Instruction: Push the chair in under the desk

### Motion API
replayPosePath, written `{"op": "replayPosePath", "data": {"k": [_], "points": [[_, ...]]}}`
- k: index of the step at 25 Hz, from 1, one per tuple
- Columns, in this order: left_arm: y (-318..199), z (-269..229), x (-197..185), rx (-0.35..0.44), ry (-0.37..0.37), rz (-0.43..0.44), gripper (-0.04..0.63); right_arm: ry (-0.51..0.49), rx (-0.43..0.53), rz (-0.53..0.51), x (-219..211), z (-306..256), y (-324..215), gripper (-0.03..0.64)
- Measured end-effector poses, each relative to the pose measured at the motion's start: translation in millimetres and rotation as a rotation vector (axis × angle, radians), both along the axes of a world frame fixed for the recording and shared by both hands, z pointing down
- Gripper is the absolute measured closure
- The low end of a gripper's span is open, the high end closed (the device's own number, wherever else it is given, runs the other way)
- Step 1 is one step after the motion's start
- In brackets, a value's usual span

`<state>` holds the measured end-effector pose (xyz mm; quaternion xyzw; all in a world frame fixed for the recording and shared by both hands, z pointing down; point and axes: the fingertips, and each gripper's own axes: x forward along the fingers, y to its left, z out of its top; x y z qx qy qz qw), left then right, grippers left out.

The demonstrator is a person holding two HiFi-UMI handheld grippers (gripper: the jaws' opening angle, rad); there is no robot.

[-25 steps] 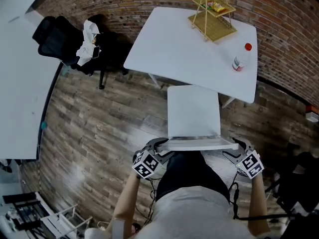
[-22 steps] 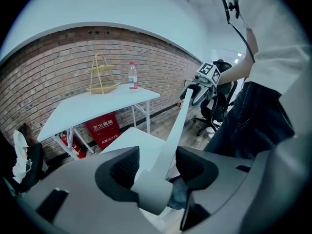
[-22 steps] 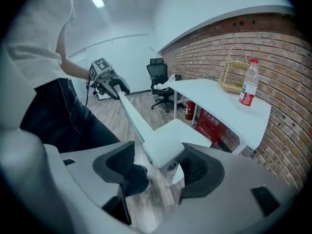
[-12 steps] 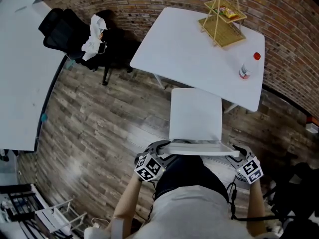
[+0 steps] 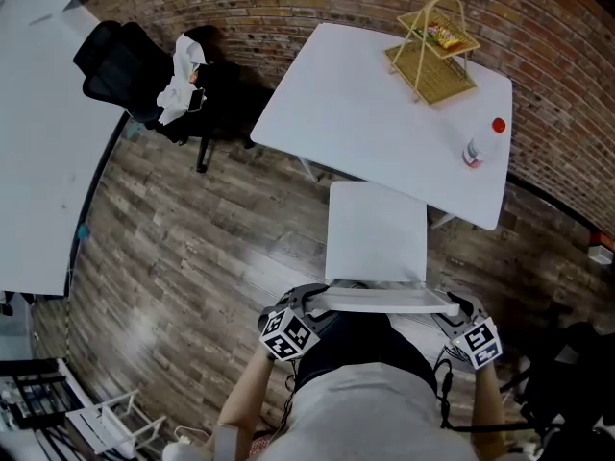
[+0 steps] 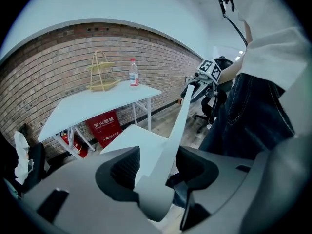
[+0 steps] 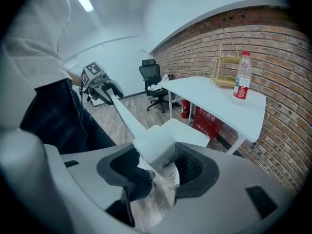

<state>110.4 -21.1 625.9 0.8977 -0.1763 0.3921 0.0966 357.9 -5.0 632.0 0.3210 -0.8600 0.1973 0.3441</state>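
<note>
Left gripper [image 5: 312, 299] and right gripper [image 5: 460, 306] clamp the backrest [image 5: 380, 303] ends; uneven pushing could skew the chair [image 5: 377, 233] into a desk leg [image 5: 443, 221] ahead.

Two grippers show: one left gripper [image 5: 313, 297] and one right gripper [image 5: 458, 305]. There are two chairs, one white chair [image 5: 377, 233] and one black office chair [image 5: 120, 65], and one white cloth [image 5: 181, 75]. There are two white benches, the near bench [image 5: 375, 113] and the side bench [image 5: 38, 142]. Also counted: one wire basket stand [image 5: 437, 46], one bottle [image 5: 473, 150], one red sign [image 6: 103, 126].
</note>
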Motion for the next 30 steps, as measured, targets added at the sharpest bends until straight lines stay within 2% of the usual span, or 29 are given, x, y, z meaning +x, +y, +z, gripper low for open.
{"op": "replayPosePath", "data": {"k": [7, 13, 20, 25, 30], "points": [[-19.1, 2.7, 5.5, 0.002, -0.012, -0.016, 0.350, 0.008, 0.009, 0.040, 3.9, -5.0, -22.9, 0.383], [-52.6, 2.4, 3.8, 0.016, -0.021, -0.010, 0.348, 0.006, 0.019, 0.037, 3.4, -4.2, -50.8, 0.382], [-100.5, 6.3, -1.9, 0.020, -0.030, -0.006, 0.337, -0.002, 0.052, 0.081, -3.5, -3.8, -91.1, 0.383], [-142.5, 5.7, -13.8, 0.031, -0.045, 0.011, 0.321, -0.007, 0.057, 0.113, -17.0, -3.8, -120.1, 0.383], [-186.0, 5.0, -21.1, 0.021, -0.043, 0.065, 0.324, 0.004, 0.053, 0.154, -27.8, -4.7, -154.4, 0.383]]}}
